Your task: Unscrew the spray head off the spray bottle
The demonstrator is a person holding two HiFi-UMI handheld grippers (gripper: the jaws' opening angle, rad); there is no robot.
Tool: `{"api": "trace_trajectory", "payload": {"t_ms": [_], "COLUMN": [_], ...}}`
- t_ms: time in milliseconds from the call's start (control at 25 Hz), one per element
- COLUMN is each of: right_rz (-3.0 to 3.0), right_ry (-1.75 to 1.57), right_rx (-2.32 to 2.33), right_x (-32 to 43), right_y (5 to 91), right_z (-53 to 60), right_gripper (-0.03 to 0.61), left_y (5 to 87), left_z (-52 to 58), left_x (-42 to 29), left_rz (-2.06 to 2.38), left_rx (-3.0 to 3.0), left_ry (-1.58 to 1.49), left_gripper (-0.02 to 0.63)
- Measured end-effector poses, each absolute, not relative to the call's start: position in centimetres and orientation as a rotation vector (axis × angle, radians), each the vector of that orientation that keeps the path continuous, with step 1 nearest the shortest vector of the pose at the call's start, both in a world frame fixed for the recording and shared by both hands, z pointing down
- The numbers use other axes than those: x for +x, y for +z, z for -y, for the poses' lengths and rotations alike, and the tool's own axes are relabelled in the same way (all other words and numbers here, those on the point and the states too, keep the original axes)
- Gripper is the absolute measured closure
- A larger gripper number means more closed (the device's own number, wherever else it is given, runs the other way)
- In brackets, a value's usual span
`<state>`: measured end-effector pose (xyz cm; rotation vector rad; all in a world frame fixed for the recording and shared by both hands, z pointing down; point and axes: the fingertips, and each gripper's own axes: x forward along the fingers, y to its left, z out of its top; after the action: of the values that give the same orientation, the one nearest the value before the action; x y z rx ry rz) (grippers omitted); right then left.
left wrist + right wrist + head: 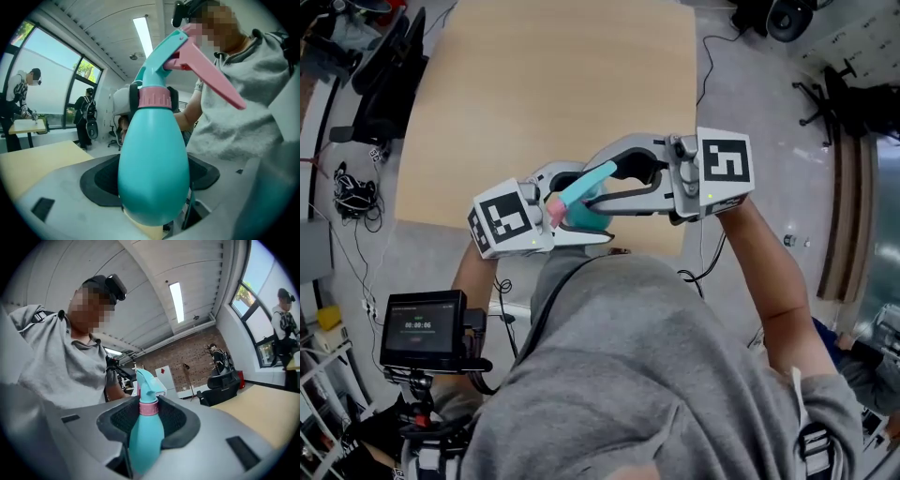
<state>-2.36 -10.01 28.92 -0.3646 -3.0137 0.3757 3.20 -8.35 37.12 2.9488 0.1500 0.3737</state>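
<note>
Left gripper (577, 221) clamped the bottle (152, 164) body, aloft over the table (553, 84) edge. Right gripper (614, 178) pinched the pink collar (154, 97). Spray head (174, 49) seated; I judged all unscrewing remained.

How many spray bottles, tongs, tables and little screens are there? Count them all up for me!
spray bottle: 1
tongs: 2, left tongs and right tongs
table: 1
screen: 1
Total: 5
</note>
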Motion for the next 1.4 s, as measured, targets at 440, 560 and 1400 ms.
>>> {"api": "trace_trajectory", "payload": {"t_ms": [440,560,1400], "right_rz": [2.971,2.962,2.912], "right_ry": [-0.012,0.057,0.503], "right_rx": [0.460,0.570,-0.857], "right_x": [-3.2,-2.7,-2.1], "right_y": [30.1,29.9,24.1], "right_z": [13.9,14.5,5.6], "right_gripper": [0.414,0.414,0.449], "left_y": [39.6,40.0,31.6], "left_z": [15.2,15.8,1.8], "left_x": [2.4,2.7,3.3], "left_rz": [0.700,0.791,-0.694], "left_rx": [2.854,2.846,2.862], "left_ry": [0.695,0.735,0.291], "left_gripper": [0.221,0.222,0.224]}}
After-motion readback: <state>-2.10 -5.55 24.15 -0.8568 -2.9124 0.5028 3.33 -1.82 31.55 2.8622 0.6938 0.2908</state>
